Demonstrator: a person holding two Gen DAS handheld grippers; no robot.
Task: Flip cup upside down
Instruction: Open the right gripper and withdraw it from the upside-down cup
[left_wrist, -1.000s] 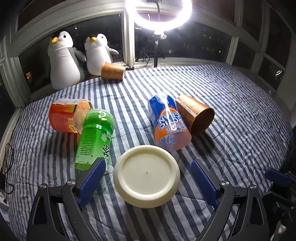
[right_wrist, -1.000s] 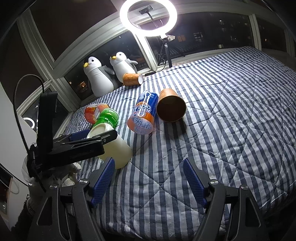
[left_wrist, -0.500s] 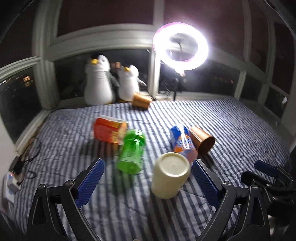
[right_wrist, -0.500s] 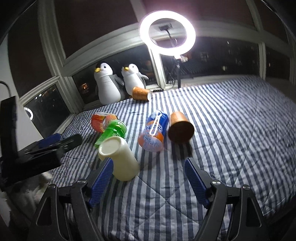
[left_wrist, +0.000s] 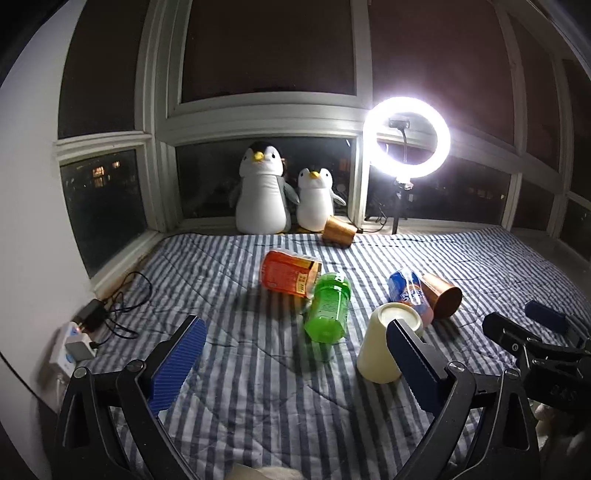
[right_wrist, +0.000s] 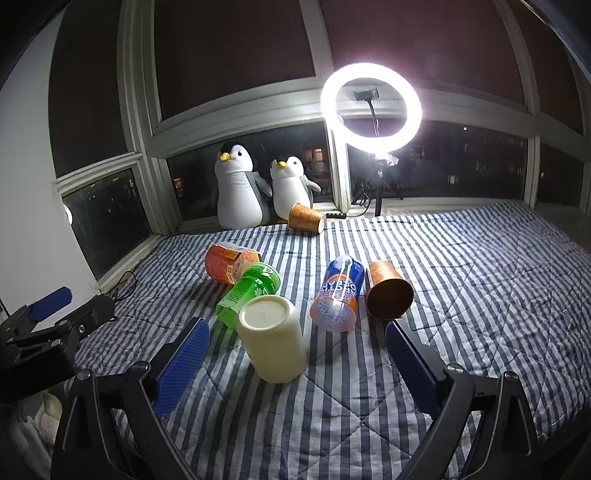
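Cream cup (right_wrist: 272, 339) stands base-up on the bed (right_wrist: 480, 295); both grippers (left_wrist: 295, 354) (right_wrist: 295, 354) wide, empty: retreat without nudging it

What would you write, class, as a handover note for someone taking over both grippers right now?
Left gripper: open, empty, drawn back from the cup.
Right gripper: open, empty, cup just ahead between its fingers.
Cream cup: stands base-up on the striped quilt, beside the green bottle and blue can.
Done: cup appears flipped upside down.
Left: probably nothing; check it stands steady.
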